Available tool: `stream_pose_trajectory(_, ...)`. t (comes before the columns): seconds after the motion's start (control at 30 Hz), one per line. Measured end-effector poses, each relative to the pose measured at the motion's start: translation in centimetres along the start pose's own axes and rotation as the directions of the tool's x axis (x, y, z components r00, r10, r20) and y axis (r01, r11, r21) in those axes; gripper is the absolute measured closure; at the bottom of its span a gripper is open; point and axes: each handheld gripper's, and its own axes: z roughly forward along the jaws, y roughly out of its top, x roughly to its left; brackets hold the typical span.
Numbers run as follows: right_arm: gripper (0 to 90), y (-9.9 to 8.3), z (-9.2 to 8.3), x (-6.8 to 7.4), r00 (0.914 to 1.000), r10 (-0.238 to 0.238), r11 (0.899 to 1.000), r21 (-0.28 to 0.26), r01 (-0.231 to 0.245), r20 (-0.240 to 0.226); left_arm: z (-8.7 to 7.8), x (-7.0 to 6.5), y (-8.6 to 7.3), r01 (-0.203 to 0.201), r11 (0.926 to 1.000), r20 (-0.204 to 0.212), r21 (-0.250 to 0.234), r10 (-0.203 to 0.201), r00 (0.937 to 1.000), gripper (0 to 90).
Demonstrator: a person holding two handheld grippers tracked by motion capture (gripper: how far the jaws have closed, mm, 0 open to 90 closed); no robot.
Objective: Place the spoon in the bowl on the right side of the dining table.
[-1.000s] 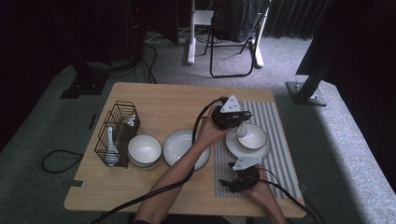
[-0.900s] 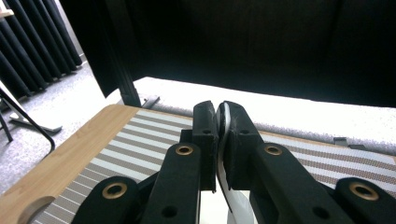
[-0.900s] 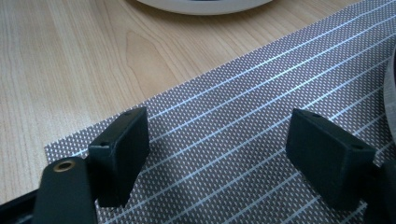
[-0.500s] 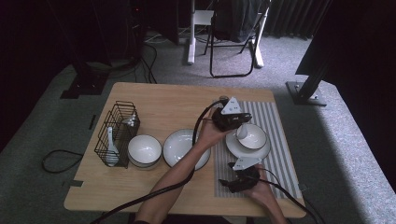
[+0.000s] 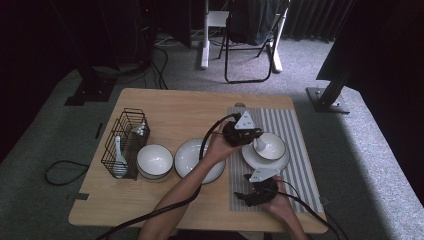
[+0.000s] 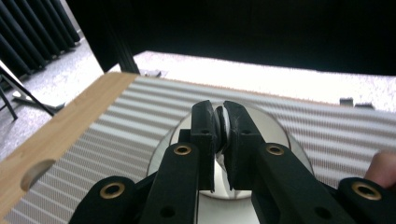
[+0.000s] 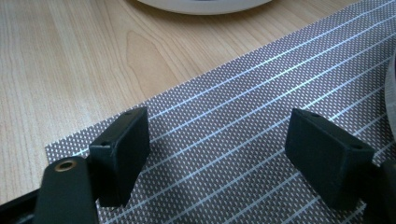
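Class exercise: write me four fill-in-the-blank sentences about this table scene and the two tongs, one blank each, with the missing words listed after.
1. The left tongs are shut on the rim of the white ____.
2. That bowl sits on a white ____.
3. The right tongs rest open over the striped ____.
4. The white spoon stands in the black wire ____.

Missing words: bowl; plate; placemat; basket

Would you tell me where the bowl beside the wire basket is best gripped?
I would pinch the bowl at its near rim from above, one jaw inside, one outside: it sits upright and open, wire basket and plate flanking it.
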Motion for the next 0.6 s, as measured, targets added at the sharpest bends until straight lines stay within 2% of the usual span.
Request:
stream_pose_trajectory(0.2,21.5,0.0,0.0,0.0,1.0,0.0,1.0,0.0,0.0,0.001,0.5,-0.3,-1.5,0.001,0.9984,-0.001,0.056,-0.001,1.0,84.1)
stream_pose_trajectory(0.47,21.5,0.0,0.0,0.0,1.0,0.0,1.0,0.0,0.0,0.001,0.7,-0.4,-2.4,0.001,0.9969,-0.001,0.079,-0.001,1.0,84.4)
stream_pose_trajectory(0.6,21.5,0.0,0.0,0.0,1.0,0.0,1.0,0.0,0.0,0.001,0.7,-0.3,-2.7,0.02,0.997,-0.007,0.075,-0.019,0.9998,84.3)
